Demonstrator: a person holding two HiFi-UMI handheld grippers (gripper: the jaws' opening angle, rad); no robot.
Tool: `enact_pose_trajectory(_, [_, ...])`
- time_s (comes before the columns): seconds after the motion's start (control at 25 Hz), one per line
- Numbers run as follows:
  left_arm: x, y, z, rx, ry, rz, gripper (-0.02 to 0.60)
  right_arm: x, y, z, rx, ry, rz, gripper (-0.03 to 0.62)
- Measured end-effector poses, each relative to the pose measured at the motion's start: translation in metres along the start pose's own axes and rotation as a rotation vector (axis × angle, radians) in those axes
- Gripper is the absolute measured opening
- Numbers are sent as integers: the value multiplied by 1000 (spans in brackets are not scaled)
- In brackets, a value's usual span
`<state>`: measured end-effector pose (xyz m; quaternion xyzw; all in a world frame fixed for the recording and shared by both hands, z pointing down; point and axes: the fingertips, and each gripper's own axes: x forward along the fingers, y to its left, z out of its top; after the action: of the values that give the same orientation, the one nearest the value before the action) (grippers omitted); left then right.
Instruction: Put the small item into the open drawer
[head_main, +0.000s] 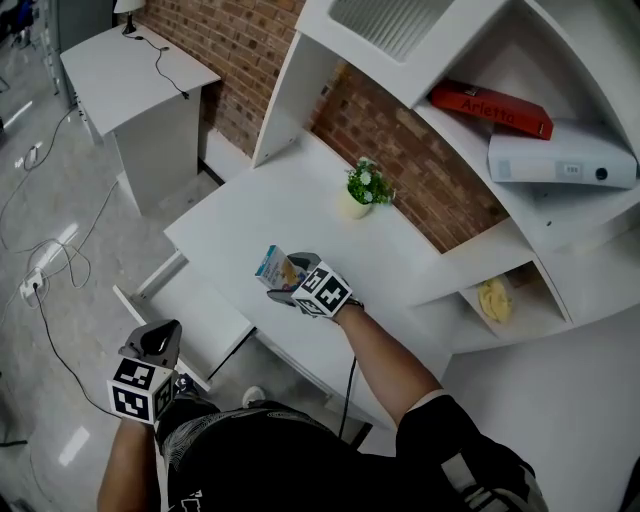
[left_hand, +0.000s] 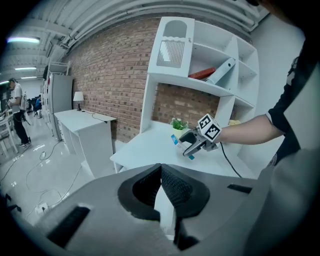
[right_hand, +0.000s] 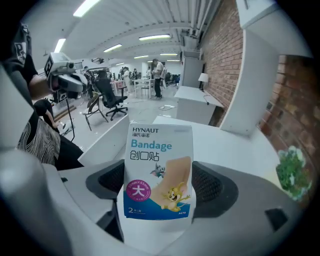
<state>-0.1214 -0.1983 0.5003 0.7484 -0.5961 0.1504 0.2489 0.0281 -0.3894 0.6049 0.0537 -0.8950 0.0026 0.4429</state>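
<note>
1. Above the white worktop (head_main: 260, 215), near its front edge, the bandage packet (right_hand: 157, 172) is held clear of the surface by the right tool (head_main: 290, 280). The jaws are pressed on the packet's lower part from both sides.
2. The packet is carried upright in that grip. Its long axis is run out along the jaws, and its printed face is turned toward the tool's own camera.
3. The open drawer (head_main: 200, 320) is seen under the worktop's front edge, lower than the right tool and to its left. A move leftward and down, past that edge, is judged to be what the placing turns on.
4. The left tool (head_main: 155, 345) is held near the drawer's front and is the nearer of the two to it. Its jaws are brought together with nothing between them, so the delivery is judged to fall to the right tool.
5. Part of the drawer's inside is covered by the worktop's overhang, and whether anything lies in it cannot be told. The packet's bottom edge is hidden between the right tool's jaws.
</note>
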Motion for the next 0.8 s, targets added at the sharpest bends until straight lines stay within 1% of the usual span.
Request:
enact_pose_trajectory(0.16, [0, -19, 2, 7, -14, 2, 18, -23, 12, -11, 102, -47, -40, 400])
enact_pose_trajectory(0.24, [0, -31, 4, 22, -29, 1, 17, -33, 18, -15, 156, -76, -51, 400])
enact_pose_trajectory(0.36, [-1, -47, 2, 49, -38, -9, 18, -47, 32, -13, 220, -144, -47, 400])
enact_pose_trajectory(0.44, [0, -51, -3, 53, -34, -18, 17, -54, 44, -7, 258, -195, -40, 400])
enact_pose_trajectory(0.6, [3, -47, -10, 49, -18, -47, 17, -57, 72, 10, 326, -266, -20, 400])
enact_pose_trajectory(0.8, [7, -26, -13, 80, 13, -103, 17, -34, 102, 26, 394, -268, -15, 400])
